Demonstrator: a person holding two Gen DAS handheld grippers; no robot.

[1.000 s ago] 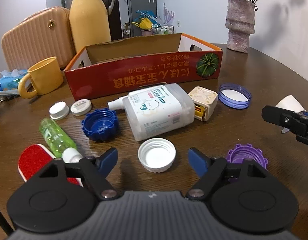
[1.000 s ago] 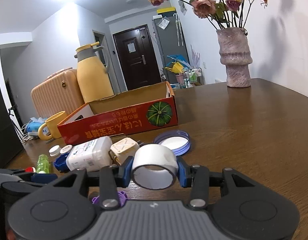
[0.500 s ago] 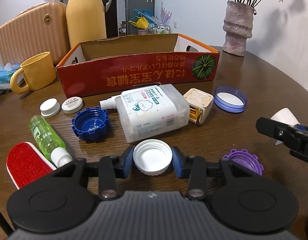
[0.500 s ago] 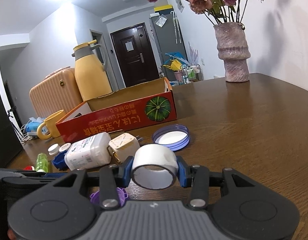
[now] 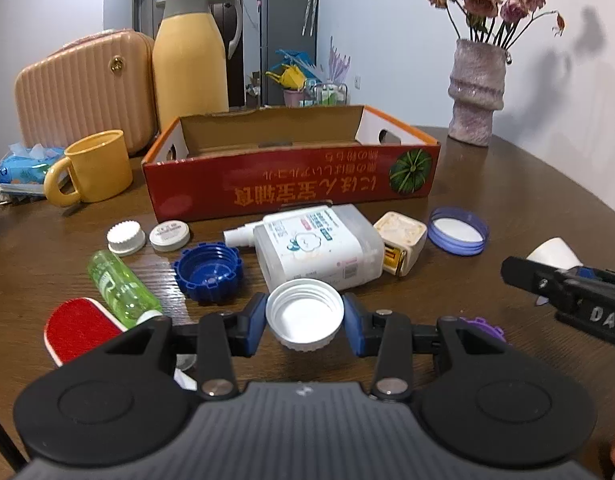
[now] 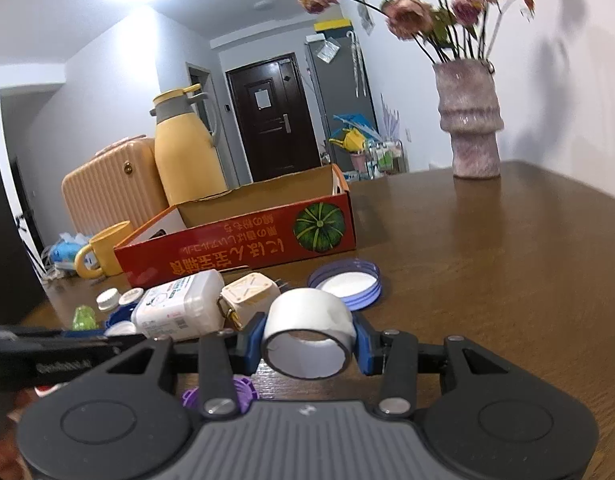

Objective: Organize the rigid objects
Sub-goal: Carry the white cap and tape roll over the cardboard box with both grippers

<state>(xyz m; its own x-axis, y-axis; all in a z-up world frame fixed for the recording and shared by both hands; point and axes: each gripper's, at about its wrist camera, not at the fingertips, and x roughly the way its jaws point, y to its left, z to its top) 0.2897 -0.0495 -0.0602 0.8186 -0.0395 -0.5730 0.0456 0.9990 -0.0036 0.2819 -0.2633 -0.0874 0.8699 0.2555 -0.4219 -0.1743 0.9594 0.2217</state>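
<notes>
On the left, the left gripper [image 5: 304, 322] has its jaws clamped on the rim of a white cap [image 5: 304, 316], lifted just off the table [image 5: 527, 208]; a thin rim could twist free. To the right, the right gripper [image 6: 309, 338] pinches a tape roll [image 6: 307, 334] that may squash. Either could clip the red box [image 5: 291, 188] wall.

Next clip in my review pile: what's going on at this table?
A person is sorting clutter with two handheld grippers. The left gripper is clamped on a white screw cap; the right gripper holds a roll of white tape. The red cardboard box behind looks empty, with bottles and lids on the table.
</notes>
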